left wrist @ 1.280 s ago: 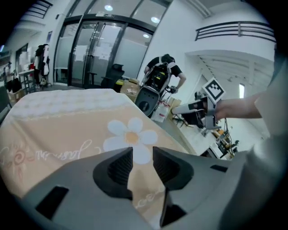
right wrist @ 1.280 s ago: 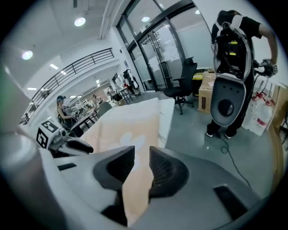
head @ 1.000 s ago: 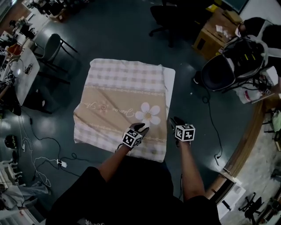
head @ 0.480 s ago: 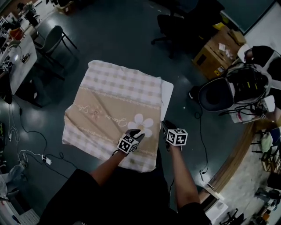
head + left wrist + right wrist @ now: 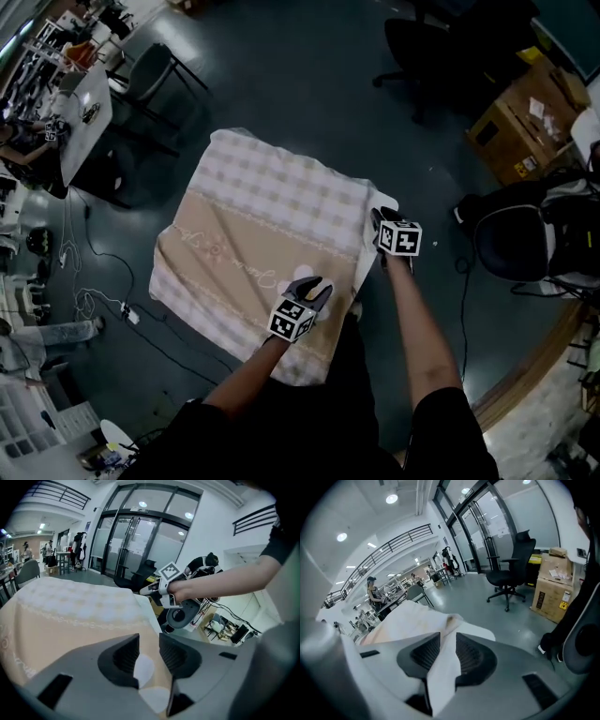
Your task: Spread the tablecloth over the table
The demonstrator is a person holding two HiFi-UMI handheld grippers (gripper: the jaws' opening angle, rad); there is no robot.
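- Lying over a worktop that it hides, the cloth [image 5: 253, 225] has pale checked bands at its far and near ends and a plain beige band across the middle.
- Along the cloth's right edge a strip is turned over and shows its white underside.
- The right hand-held gripper [image 5: 379, 217] is at that right edge, near the far corner, with the person's arm stretched out behind it.
- Its jaws have just been closing. In the right gripper view they clamp a ridge of white fabric that fills the gap between the pads [image 5: 466, 656].
- The left hand-held gripper [image 5: 312, 287] is over the beige band, close to the cloth's near edge and nearer the person than the right one.
- Its jaws stand apart and grip nothing. Through the gap, the left gripper view shows the petals of a white flower [image 5: 143, 670] printed on the cloth beneath.
- A dark floor [image 5: 281, 75] surrounds the worktop, with a black office chair [image 5: 422, 47] beyond the far side and a cardboard box [image 5: 516, 131] off to the right.
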